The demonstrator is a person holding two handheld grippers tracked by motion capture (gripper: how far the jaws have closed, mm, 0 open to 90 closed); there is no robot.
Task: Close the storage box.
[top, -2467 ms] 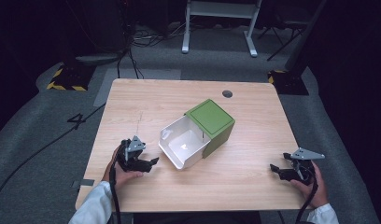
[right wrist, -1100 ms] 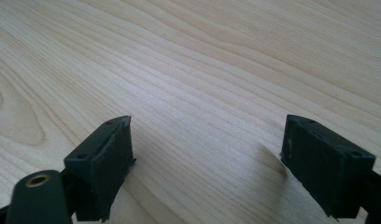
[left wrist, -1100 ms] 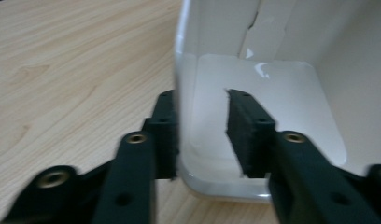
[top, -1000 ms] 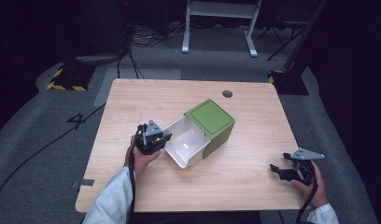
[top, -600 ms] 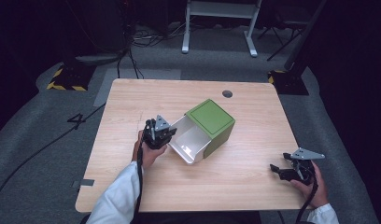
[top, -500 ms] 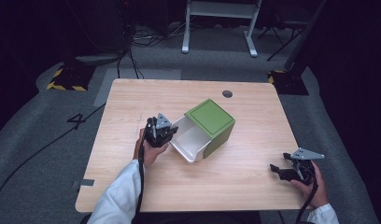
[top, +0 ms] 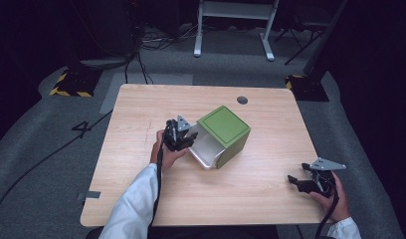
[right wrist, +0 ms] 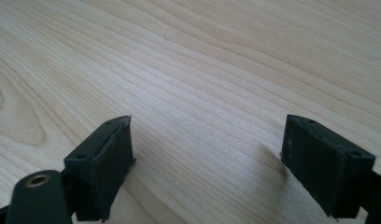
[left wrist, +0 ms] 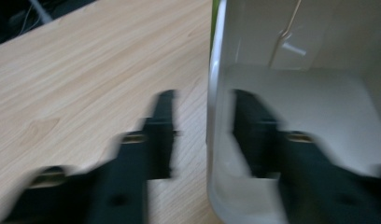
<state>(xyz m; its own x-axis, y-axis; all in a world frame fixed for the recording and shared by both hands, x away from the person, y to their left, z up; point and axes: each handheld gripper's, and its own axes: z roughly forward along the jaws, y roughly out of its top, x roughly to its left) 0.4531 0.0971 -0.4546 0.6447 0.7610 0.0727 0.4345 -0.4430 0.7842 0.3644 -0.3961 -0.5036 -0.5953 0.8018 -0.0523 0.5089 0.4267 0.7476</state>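
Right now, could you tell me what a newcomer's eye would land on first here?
Probably the green box near the middle of the wooden table, with a white drawer sticking out of its near-left side. The left gripper straddles the drawer's rim, jaws apart, while the right gripper rests open near the table's right corner.

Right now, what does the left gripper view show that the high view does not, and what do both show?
The left gripper view alone shows how the left gripper stands: open jaws astride the white drawer's side wall, one outside, one inside, with a thin wire hook on its back wall. The high view alone shows the green box that holds the drawer, the right gripper resting apart, and both forearms. Both show the drawer and the wooden table.
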